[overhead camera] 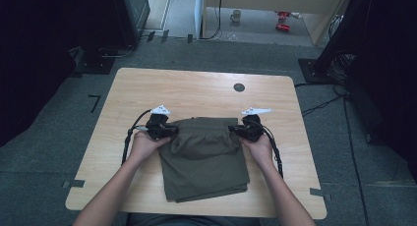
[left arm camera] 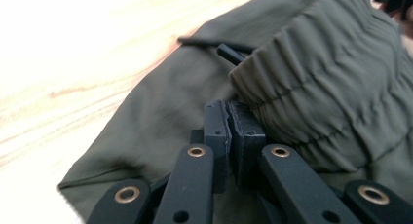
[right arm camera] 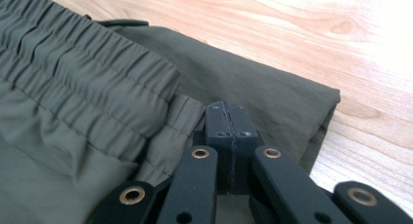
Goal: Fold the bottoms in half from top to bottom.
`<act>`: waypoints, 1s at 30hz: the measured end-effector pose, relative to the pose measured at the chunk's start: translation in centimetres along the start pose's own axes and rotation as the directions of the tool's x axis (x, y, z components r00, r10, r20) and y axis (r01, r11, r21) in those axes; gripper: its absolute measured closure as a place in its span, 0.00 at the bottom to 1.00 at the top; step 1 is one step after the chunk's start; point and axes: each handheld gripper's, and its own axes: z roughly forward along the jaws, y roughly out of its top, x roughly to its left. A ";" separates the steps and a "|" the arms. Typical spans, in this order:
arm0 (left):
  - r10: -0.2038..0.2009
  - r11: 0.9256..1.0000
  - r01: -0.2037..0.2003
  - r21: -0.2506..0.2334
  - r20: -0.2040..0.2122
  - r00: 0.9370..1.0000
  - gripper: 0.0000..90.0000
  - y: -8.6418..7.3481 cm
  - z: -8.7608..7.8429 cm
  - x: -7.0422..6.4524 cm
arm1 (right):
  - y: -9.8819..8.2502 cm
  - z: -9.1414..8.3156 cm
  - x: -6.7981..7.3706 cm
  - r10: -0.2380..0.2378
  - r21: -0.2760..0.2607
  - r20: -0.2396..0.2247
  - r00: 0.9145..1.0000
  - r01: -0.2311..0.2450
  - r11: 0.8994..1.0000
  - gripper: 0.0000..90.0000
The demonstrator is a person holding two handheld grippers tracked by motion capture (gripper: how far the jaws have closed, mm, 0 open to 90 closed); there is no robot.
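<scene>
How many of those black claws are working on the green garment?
2. The left claw is shut at the green garment's left waistband end; the right claw is shut at its right end.

Bare forearms entering at six o'clock, left gripper (overhead camera: 173, 130) and right gripper (overhead camera: 233, 130) — matte black, brass-ringed rivets (jaw links), grey three-cornered top plates, black cables trailing.

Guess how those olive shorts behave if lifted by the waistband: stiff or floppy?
Probably floppy: the olive shorts lie folded flat on the table, and the thin cloth creases softly. The elastic waistband is gathered, so it may stretch and sag between the left hand-held gripper and the right hand-held gripper. Likely light, and the smooth weave could slip.
</scene>
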 end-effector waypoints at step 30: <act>0.142 0.989 -0.144 0.008 0.120 0.983 0.88 -3.2 -3.3 -7.0 | -2.8 -5.7 2.9 -0.114 -0.052 -0.038 0.993 0.112 0.992 0.94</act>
